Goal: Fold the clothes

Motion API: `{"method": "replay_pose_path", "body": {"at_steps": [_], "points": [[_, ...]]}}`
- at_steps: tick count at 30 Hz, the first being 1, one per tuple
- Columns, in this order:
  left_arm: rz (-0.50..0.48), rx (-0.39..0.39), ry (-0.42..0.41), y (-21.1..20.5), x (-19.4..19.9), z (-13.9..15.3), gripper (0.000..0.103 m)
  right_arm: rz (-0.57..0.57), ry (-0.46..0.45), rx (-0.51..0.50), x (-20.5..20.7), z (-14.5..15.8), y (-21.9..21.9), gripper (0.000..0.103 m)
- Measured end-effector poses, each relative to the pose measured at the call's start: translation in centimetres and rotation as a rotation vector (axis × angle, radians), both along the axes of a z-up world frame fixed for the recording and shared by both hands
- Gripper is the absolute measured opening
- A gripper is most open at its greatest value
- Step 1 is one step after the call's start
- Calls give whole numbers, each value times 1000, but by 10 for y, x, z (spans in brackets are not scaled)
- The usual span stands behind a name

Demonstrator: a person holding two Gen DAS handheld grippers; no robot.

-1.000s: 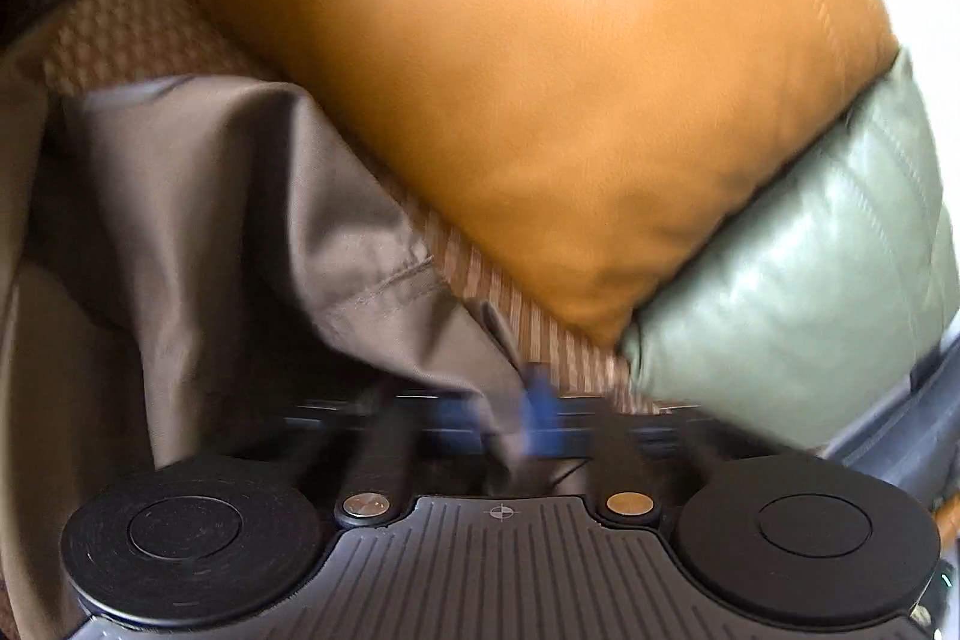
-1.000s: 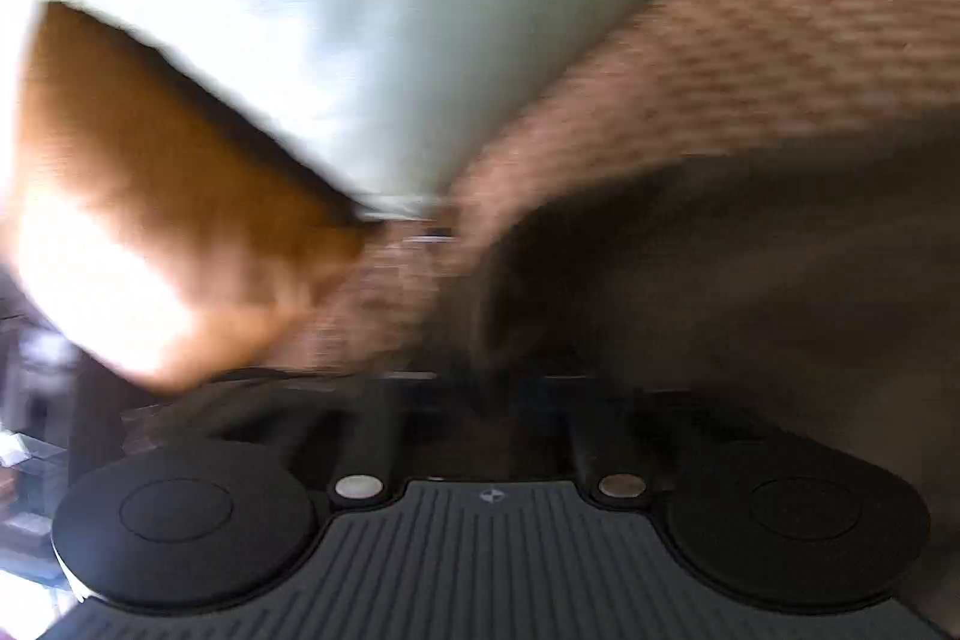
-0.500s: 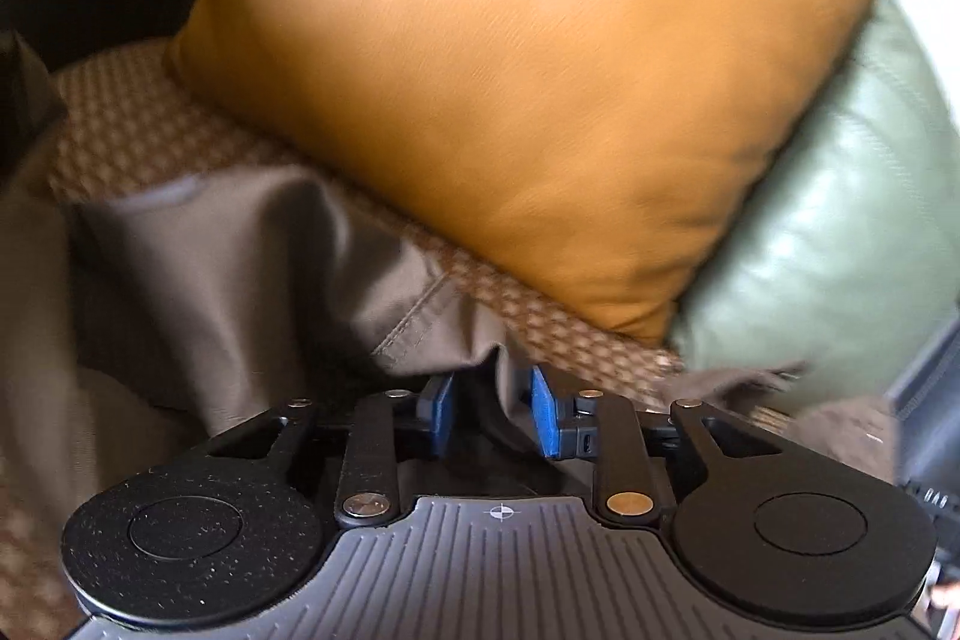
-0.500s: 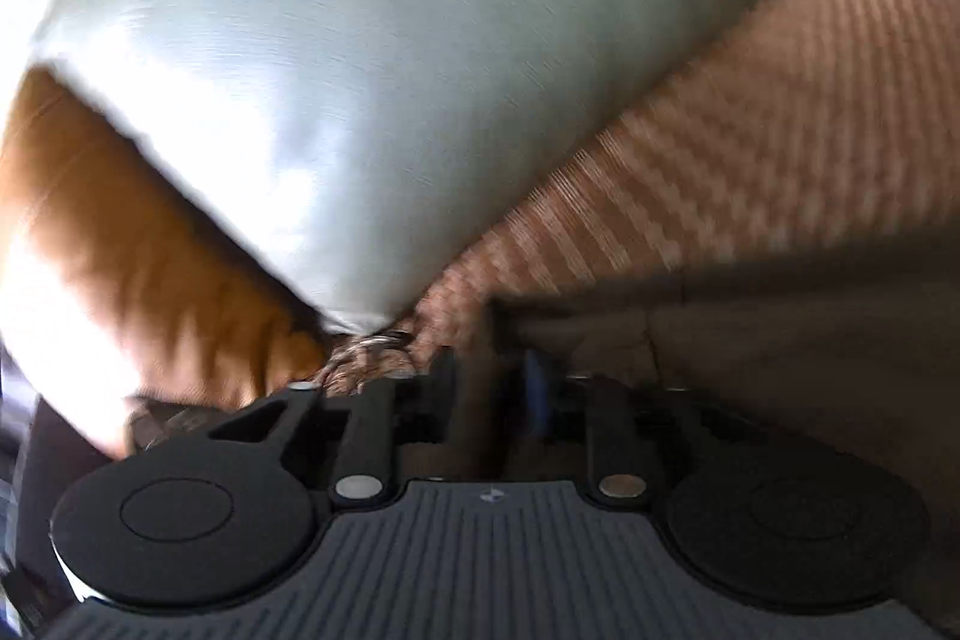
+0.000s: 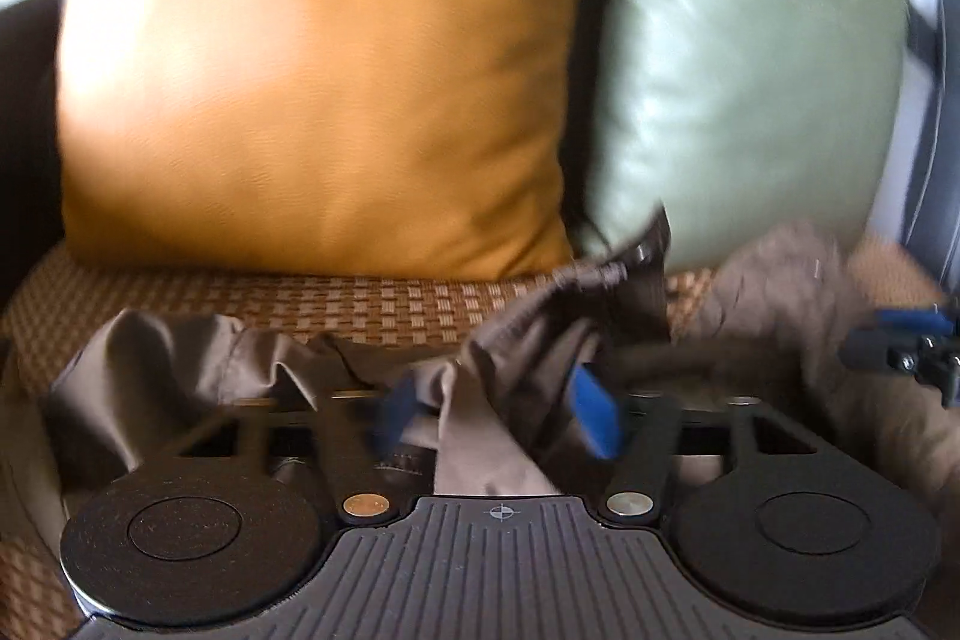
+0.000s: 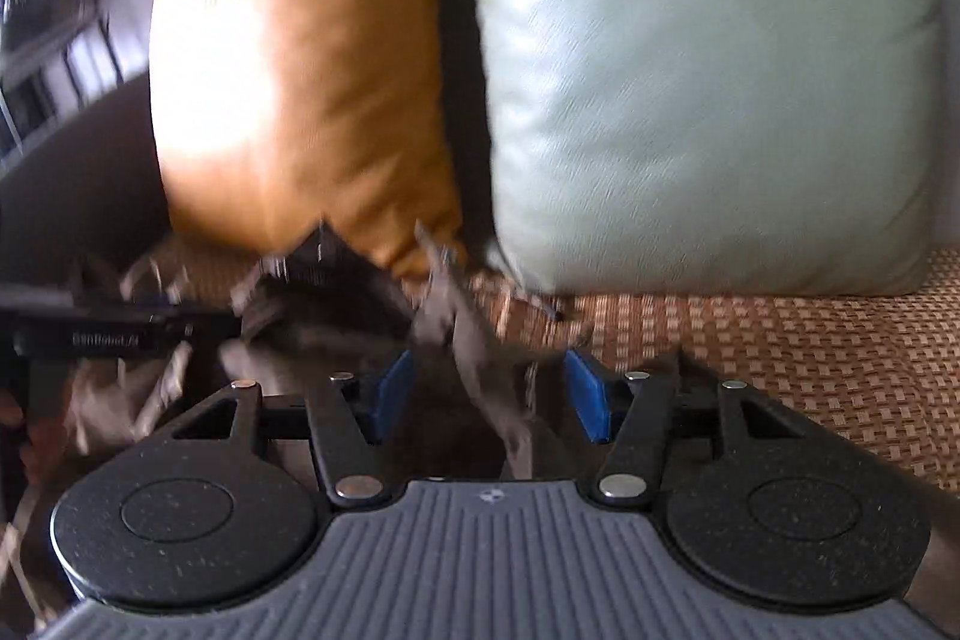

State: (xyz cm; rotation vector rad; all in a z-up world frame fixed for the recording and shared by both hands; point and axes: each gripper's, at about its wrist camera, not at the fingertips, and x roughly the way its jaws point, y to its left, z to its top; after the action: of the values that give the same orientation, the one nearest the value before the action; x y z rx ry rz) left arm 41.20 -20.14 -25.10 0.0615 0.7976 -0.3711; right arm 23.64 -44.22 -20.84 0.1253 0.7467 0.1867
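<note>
- The garment (image 5: 198, 364), a grey-brown cloth, lies crumpled on the woven mat (image 5: 384, 304) in front of two cushions.
- Left wrist view: the left gripper (image 5: 498, 418) has its blue pads apart, with a bunched fold of the garment between them. The pads are motion-blurred; the jaws are closing. The fold lies against the left pad, but no firm pinch by both pads is visible.
- A dark hem with a stitched edge sticks up from that fold, toward the far right, in front of the green cushion (image 5: 750, 70).
- More of the garment spreads to the near left of the gripper and heaps up at the right edge.
- The right gripper's blue-tipped finger shows at the far right edge of this view, next to the heap.
- Right wrist view: the right gripper (image 6: 489, 397) has its blue pads well apart and the jaws are opening. A thin ridge of the garment (image 6: 474, 340) runs up between them, touching neither pad clearly.
- The left gripper's dark body comes in from the left edge there, over crumpled cloth.
- The orange cushion (image 6: 288, 88) stands far left, the green one far right, touching side by side.
- The mat to the right of the right gripper is bare.
</note>
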Motion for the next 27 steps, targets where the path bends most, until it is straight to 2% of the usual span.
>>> {"method": "replay_pose_path", "body": {"at_steps": [1, 2, 4, 7, 10, 12, 13, 14, 15, 17, 18, 19, 20, 23, 24, 25, 26, 27], "points": [[-3, 23, -14, -1, -2, -2, 12, 0, 8, -4, 0, -3, -1, 23], [4, 34, -33, 1, -4, -3, 9, 0, 15, -7, 0, -5, -2, 10], [24, 41, -61, 8, -6, -6, 5, 0, 29, -14, 1, -10, -3, 10], [57, 3, -51, 18, -4, -14, 5, -122, -10, -44, -2, -12, -30, 9], [62, -7, -40, 21, 0, -24, 5, -154, 42, -16, -2, -31, -47, 9], [79, -23, -15, 28, 8, -31, 15, -172, 58, -41, 1, -42, -48, 9], [92, -57, 9, 34, 11, -32, 19, -181, 65, -53, 2, -47, -48, 9], [104, -101, 30, 42, 12, -30, 27, -207, 84, -30, 8, -52, -53, 9], [116, -144, 51, 50, 13, -29, 30, -243, 110, 20, 10, -57, -58, 9], [110, -191, 43, 66, 3, -17, 36, -259, 106, 63, 9, -51, -59, 13], [103, -208, 31, 73, -3, -9, 42, -267, 103, 85, 8, -47, -60, 16], [83, -221, 12, 79, -10, 0, 42, -250, 68, 87, -1, -38, -60, 24], [32, -234, -11, 83, -19, 10, 42, -232, 31, 90, -10, -28, -59, 37], [-201, -253, -63, 85, -50, 40, 45, -122, -81, 111, -43, 5, -56, 43], [-277, -244, -77, 82, -61, 49, 50, -61, -109, 130, -55, 16, -52, 43], [-349, -235, -87, 79, -70, 56, 53, 1, -136, 150, -67, 27, -49, 48], [-412, -230, -91, 74, -77, 62, 62, 69, -153, 163, -77, 36, -45, 54], [-465, -229, -86, 68, -83, 67, 69, 147, -164, 152, -86, 44, -39, 64]]}}
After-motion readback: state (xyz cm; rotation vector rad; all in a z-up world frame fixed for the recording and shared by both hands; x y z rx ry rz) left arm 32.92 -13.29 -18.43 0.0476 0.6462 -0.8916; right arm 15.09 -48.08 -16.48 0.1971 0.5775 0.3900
